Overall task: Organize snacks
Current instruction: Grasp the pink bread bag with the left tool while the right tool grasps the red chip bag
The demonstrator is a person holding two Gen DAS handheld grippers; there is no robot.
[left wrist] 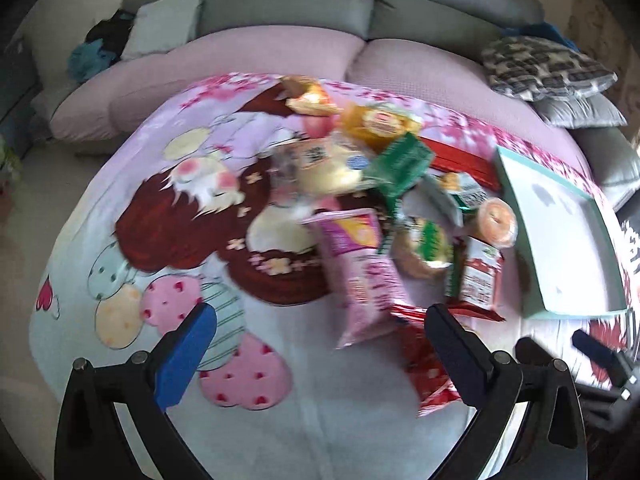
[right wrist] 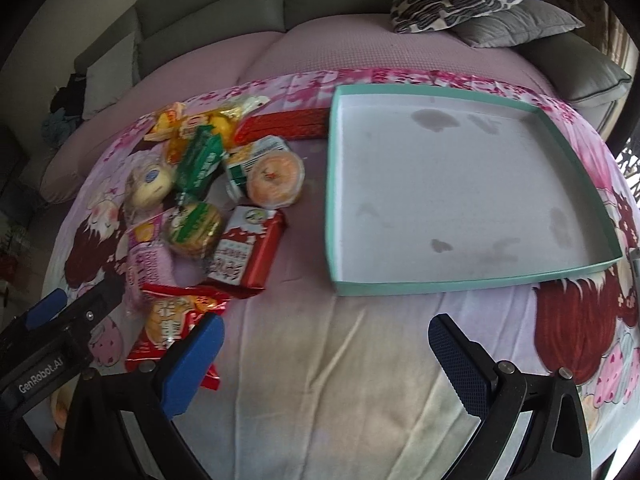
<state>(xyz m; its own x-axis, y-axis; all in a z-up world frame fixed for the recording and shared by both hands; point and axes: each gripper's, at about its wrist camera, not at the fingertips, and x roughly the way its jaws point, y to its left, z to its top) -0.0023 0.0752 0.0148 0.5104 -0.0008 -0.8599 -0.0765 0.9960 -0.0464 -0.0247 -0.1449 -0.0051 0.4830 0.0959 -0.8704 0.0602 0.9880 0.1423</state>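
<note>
Here I have both tools spread wide and empty: my left tool (left wrist: 320, 354) hovers over the snack pile (right wrist: 208, 204) on the cartoon-print cloth (right wrist: 340, 380), my right tool (right wrist: 326, 360) near the bare teal tray (right wrist: 472, 282) beside the pile.

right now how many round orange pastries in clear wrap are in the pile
1: the round orange pastry lies at the pile's edge nearest the teal tray, above the red packet. Others may be hidden underneath.
</note>
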